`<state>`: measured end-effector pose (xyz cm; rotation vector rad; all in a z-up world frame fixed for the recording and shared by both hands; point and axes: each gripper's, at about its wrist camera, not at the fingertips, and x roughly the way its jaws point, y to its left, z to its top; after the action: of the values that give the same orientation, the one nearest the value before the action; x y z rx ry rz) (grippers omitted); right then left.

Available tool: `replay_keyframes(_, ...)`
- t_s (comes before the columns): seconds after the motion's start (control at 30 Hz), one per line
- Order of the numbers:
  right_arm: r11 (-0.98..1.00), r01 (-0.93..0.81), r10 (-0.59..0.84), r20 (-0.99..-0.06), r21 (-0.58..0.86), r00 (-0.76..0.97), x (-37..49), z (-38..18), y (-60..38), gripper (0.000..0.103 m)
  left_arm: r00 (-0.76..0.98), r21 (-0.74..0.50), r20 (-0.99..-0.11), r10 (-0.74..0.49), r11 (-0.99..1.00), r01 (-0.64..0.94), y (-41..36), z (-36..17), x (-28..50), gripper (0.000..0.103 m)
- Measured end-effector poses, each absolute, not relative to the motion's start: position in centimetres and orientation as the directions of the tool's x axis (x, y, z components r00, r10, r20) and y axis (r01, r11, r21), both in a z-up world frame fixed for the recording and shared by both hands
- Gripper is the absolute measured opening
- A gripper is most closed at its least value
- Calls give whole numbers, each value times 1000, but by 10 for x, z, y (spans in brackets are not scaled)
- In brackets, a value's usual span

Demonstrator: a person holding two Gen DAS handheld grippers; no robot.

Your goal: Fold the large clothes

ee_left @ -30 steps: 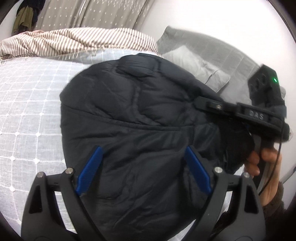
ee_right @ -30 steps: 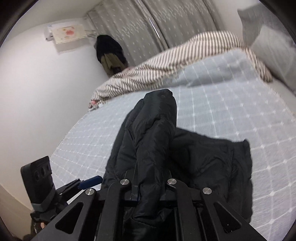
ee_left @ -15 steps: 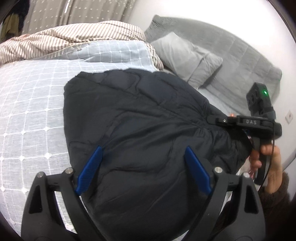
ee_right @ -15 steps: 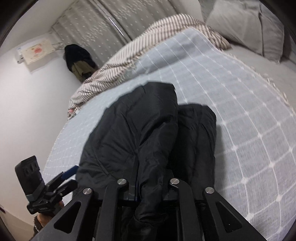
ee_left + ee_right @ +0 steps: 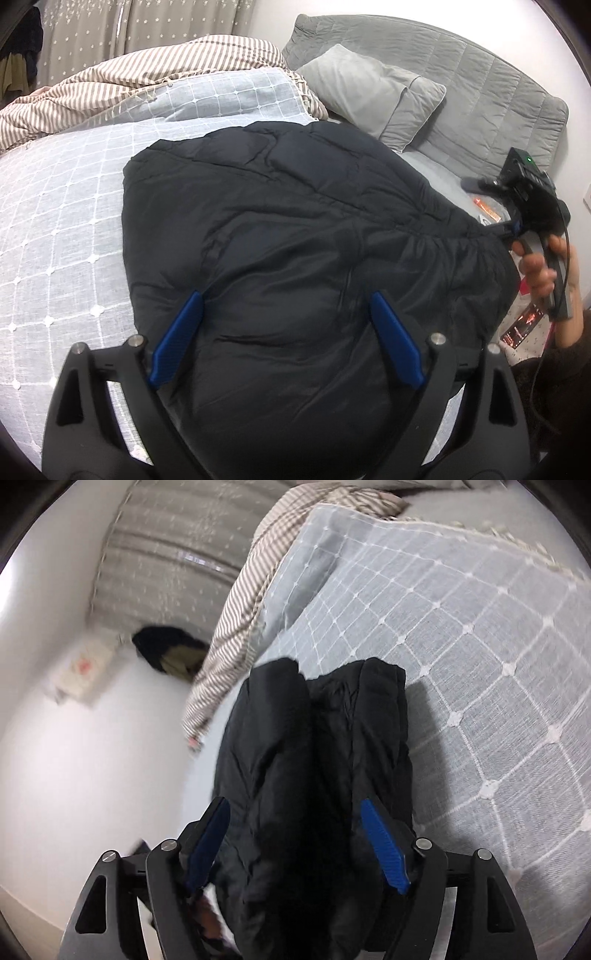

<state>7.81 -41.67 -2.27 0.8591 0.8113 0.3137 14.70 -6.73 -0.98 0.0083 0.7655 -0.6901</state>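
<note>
A black puffer jacket [image 5: 295,221] lies folded on the light blue checked bedspread [image 5: 55,221]. My left gripper [image 5: 284,295] hovers over its near part, open wide, the blue pads clear of the fabric. In the right wrist view the jacket [image 5: 314,757] runs as a thick doubled fold between the fingers of my right gripper [image 5: 293,803]. Its jaws are opening and the pads stand off the fabric on both sides. The left wrist view shows a hand [image 5: 543,269] holding that gripper at the jacket's right edge.
A striped duvet [image 5: 129,85] is bunched at the bed's far side. A grey pillow [image 5: 373,88] leans on a grey quilted headboard [image 5: 480,74]. Packets [image 5: 524,321] lie on the floor at the right. Dark clothes [image 5: 166,653] hang by the curtain.
My right gripper was shut on the jacket's fold; its jaws have now spread apart and it has rolled and swung along the bed. The jacket lies flatter. The left gripper stayed open.
</note>
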Motion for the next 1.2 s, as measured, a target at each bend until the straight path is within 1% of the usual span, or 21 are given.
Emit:
replay_keyframes(0.17,671,168,497,-606,722,622,98,-37,-416,77,517,-219,-643,-565,782,583,-68,-11,145,93)
replay_keyframes(0.23,636,170,535,-589,753,605,106,-44,-416,77,517,-216,-645,-563,783,583,-68,-12,145,93)
replay_keyframes(0.37,548,126,602,-494,827,627,116,-36,-413,78,519,-214,-647,-559,786,580,-71,-12,142,93)
replay_keyframes(0.43,561,121,595,-500,819,630,123,-32,-404,78,522,-207,-650,-552,789,578,-72,-13,142,93)
replay_keyframes(0.5,609,113,567,-530,785,630,129,-24,-392,78,523,-202,-653,-548,791,577,-73,-14,142,93)
replay_keyframes(0.6,727,68,506,-599,684,621,139,-13,-368,78,529,-194,-655,-540,797,573,-72,-15,142,94)
replay_keyframes(0.67,843,29,406,-671,537,621,147,-5,-343,73,540,-190,-654,-530,806,560,-71,-15,143,94)
replay_keyframes(0.7,886,10,354,-691,463,630,151,-2,-331,61,548,-190,-651,-526,811,553,-70,-15,143,94)
replay_keyframes(0.73,905,-9,333,-696,424,636,154,-2,-322,47,557,-187,-646,-522,816,547,-69,-13,143,94)
replay_keyframes(0.77,913,-40,334,-690,405,642,158,0,-314,39,567,-186,-639,-519,820,542,-68,-11,143,94)
replay_keyframes(0.8,907,-77,360,-667,414,652,160,4,-307,29,577,-188,-629,-521,822,538,-65,-8,143,94)
replay_keyframes(0.83,896,-116,391,-640,429,662,156,9,-304,24,583,-193,-620,-525,822,536,-64,-7,143,94)
replay_keyframes(0.9,820,-240,525,-517,519,677,150,24,-305,22,584,-220,-599,-548,814,538,-60,-3,143,94)
replay_keyframes(0.93,776,-302,583,-445,554,680,144,31,-310,22,579,-238,-589,-564,806,542,-59,-2,143,94)
replay_keyframes(0.97,757,-325,600,-406,567,690,140,34,-318,22,576,-247,-585,-571,802,545,-59,-1,143,94)
replay_keyframes(1.0,758,-312,593,-403,573,697,138,32,-326,22,575,-248,-586,-571,802,543,-59,-1,143,94)
replay_keyframes(1.07,796,-211,527,-479,567,702,144,13,-344,24,576,-236,-597,-559,808,540,-61,-2,145,94)
replay_keyframes(1.1,836,-103,454,-574,538,681,151,-8,-356,34,574,-230,-604,-554,810,540,-62,-3,145,94)
replay_keyframes(1.13,848,-28,416,-632,529,654,153,-25,-365,52,574,-226,-606,-550,811,539,-63,-4,145,95)
replay_keyframes(1.17,839,40,405,-672,543,621,155,-43,-375,58,576,-223,-608,-547,814,537,-62,-3,146,95)
replay_keyframes(1.2,818,69,421,-676,572,605,155,-53,-381,60,576,-221,-611,-543,816,535,-62,-3,146,95)
